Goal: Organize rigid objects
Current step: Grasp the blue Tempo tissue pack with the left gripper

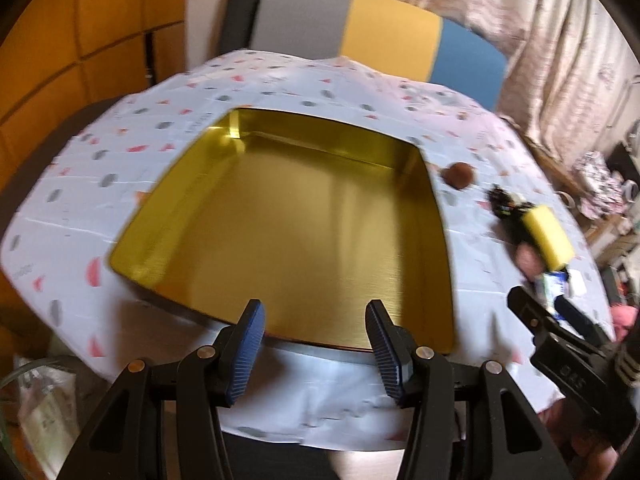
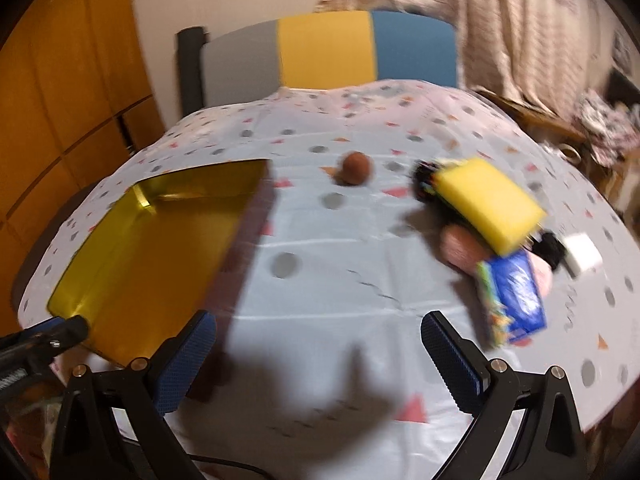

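Observation:
An empty gold tin (image 1: 288, 224) lies open on the patterned tablecloth; it also shows at the left of the right wrist view (image 2: 152, 248). My left gripper (image 1: 316, 344) is open and empty at the tin's near edge. My right gripper (image 2: 320, 360) is open and empty above the cloth, and shows at the right of the left wrist view (image 1: 560, 320). To its right lies a pile: a yellow sponge (image 2: 488, 204) on a black toy (image 2: 424, 180), a pink object (image 2: 460, 248), a blue packet (image 2: 516, 300) and a white block (image 2: 582, 258). A brown ball (image 2: 356, 168) sits apart.
A chair with a grey, yellow and blue back (image 2: 328, 48) stands behind the table. An orange wooden cabinet (image 2: 60, 80) is on the left. Curtains (image 2: 500, 20) hang at the right. The table's near edge (image 2: 600, 412) runs close to my right gripper.

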Demonstrator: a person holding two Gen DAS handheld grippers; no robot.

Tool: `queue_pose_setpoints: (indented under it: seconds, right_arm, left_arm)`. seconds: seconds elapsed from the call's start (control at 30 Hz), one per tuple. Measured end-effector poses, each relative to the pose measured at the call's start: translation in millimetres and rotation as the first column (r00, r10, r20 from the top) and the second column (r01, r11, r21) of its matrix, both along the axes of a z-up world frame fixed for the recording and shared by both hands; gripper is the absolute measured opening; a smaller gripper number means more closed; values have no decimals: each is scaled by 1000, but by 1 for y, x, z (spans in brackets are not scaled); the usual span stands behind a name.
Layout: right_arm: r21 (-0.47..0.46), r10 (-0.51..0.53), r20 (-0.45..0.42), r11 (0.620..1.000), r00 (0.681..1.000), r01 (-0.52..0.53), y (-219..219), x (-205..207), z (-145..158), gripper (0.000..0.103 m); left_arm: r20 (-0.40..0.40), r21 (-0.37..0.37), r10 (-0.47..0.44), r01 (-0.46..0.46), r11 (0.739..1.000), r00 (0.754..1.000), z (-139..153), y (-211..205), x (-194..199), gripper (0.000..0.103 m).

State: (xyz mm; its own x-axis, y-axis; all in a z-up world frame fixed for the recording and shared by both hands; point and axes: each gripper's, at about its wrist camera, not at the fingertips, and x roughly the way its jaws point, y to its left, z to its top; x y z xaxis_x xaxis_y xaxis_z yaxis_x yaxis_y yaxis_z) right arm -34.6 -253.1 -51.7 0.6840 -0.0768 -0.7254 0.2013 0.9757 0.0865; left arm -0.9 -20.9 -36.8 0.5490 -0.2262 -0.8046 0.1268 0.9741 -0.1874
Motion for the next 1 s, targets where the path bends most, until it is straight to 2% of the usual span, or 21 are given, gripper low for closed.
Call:
queue_pose_setpoints:
  seconds: [0.2,0.33,0.47,0.63,0.7,0.8,0.9,1.0]
  right_arm:
    - [-1,-181,5,983,983,181,-70,-25,-12,103]
    - [9,-265,21,964,964,265,-112,-36,-15,103]
    - [19,-346,39,938,938,345,-152,-51,-14,103]
    - [42,-468,64,884,881,466,-194,-76,-9,103]
    - [29,-495,64,869,866,495,-205,-84,-9,103]
    - [32,-527,62,850,848,526,-218,-97,-9,103]
    - [39,-549,57,836,834,548,-226,-105,-10,103]
    - [46,-563,62,826,824,561,-233,-112,-8,103]
  left_arm:
    - [-23,-54,-110,108,993,994,1,-28,-1,53]
    - [-42,-133,-190,183,974,981,3,-47,3,53]
    - [-56,-131,-246,237,963,968,9,-77,10,53]
    - [-71,-152,-333,320,935,940,11,-126,24,53]
    - [-76,-164,-393,377,912,916,7,-153,31,54]
    - [-70,-167,-494,478,863,867,-1,-199,34,69]
    - [-97,-218,-583,555,803,806,-17,-246,35,77]
    - [-118,-229,-613,579,782,781,-29,-279,34,83]
